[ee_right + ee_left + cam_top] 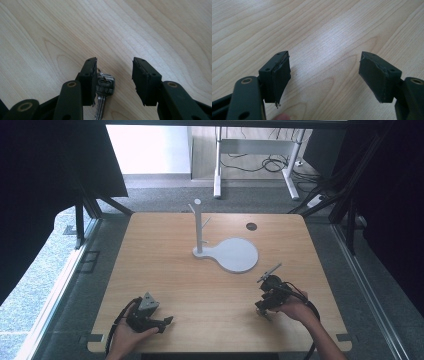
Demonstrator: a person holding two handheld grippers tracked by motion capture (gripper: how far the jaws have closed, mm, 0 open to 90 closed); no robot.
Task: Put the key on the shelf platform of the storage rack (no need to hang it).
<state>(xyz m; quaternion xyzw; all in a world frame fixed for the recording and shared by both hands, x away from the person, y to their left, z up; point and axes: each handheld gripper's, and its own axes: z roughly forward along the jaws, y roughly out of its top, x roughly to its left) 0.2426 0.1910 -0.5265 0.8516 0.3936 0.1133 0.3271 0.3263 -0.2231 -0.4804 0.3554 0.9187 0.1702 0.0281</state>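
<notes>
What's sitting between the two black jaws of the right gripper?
A bunch of keys lies on the table there, close against one jaw, seen in the right gripper view.

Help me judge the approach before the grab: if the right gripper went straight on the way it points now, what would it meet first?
Probably the keys: they lie flat on the wooden table between the open jaws of the right gripper, close against one pad. Beyond them there is bare tabletop, though depth is hard to judge.
</notes>
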